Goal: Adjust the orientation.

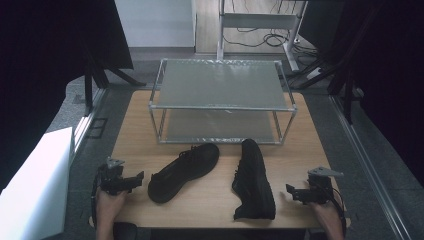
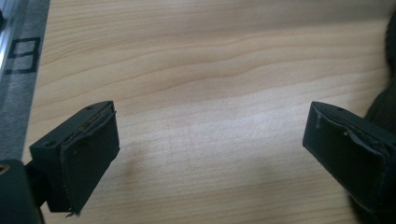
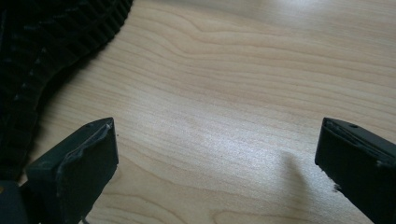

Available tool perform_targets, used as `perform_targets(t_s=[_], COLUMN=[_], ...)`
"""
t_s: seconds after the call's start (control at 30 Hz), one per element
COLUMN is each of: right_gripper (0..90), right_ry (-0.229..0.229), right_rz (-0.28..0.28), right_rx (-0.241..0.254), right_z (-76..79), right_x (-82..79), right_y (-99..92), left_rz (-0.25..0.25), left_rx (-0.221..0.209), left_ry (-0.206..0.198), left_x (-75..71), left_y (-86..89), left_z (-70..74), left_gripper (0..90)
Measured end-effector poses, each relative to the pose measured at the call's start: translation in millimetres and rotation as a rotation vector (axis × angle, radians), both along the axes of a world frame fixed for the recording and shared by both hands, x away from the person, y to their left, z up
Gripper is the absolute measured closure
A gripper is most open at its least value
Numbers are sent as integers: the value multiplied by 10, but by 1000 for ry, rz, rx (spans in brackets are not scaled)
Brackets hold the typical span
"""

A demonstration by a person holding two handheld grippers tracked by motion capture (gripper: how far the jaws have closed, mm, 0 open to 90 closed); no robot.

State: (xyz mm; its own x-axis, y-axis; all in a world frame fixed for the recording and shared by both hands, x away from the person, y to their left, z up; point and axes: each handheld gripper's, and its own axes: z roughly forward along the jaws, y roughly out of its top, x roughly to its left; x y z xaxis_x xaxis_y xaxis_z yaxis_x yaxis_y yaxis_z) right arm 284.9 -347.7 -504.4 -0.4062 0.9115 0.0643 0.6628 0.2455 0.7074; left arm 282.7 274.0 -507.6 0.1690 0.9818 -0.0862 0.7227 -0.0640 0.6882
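Note:
Two black shoes lie on the wooden table [image 1: 210, 200]. The left shoe [image 1: 184, 170] points diagonally toward the back right. The right shoe [image 1: 254, 180] points straight back. My left gripper [image 1: 137, 178] rests at the table's front left, just left of the left shoe's heel, and it is open. In the left gripper view the left gripper [image 2: 210, 133] has bare wood between its jaws, with the left shoe [image 2: 385, 105] at the right edge. My right gripper [image 1: 291, 190] sits right of the right shoe, open. Bare wood also lies between the right gripper's [image 3: 217, 142] jaws, and the right shoe's ribbed black surface [image 3: 42, 51] shows at top left.
A two-tier metal rack [image 1: 222, 107] with grey shelves stands at the back of the table, just behind the shoes. A white box [image 1: 30, 185] sits off the table on the left. Dark stands and cables are on the floor beyond.

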Motion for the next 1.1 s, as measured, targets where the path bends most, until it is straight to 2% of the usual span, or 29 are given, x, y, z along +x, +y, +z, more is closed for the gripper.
perform_targets(t_s=[0.17,0.4,0.5,0.83,1.1], right_gripper=[0,0,0,0,0], right_ry=[5,1,-2,2,-21], right_rz=[-2,11,12,28,20], right_rx=[16,31,31,14,18], right_z=[7,3,1,-10,15], right_x=[-5,-2,-1,2,-7], right_y=[-8,2,3,34,15], left_rz=[-5,-15,-15,-19,-42], left_rx=[6,-22,-28,0,29], left_ry=[-21,-56,-52,-47,-39], left_x=[-4,7,14,27,64], left_y=[-10,-33,-42,-55,-101], left_z=[16,32,39,40,16], left_gripper=[35,0,0,0,0])
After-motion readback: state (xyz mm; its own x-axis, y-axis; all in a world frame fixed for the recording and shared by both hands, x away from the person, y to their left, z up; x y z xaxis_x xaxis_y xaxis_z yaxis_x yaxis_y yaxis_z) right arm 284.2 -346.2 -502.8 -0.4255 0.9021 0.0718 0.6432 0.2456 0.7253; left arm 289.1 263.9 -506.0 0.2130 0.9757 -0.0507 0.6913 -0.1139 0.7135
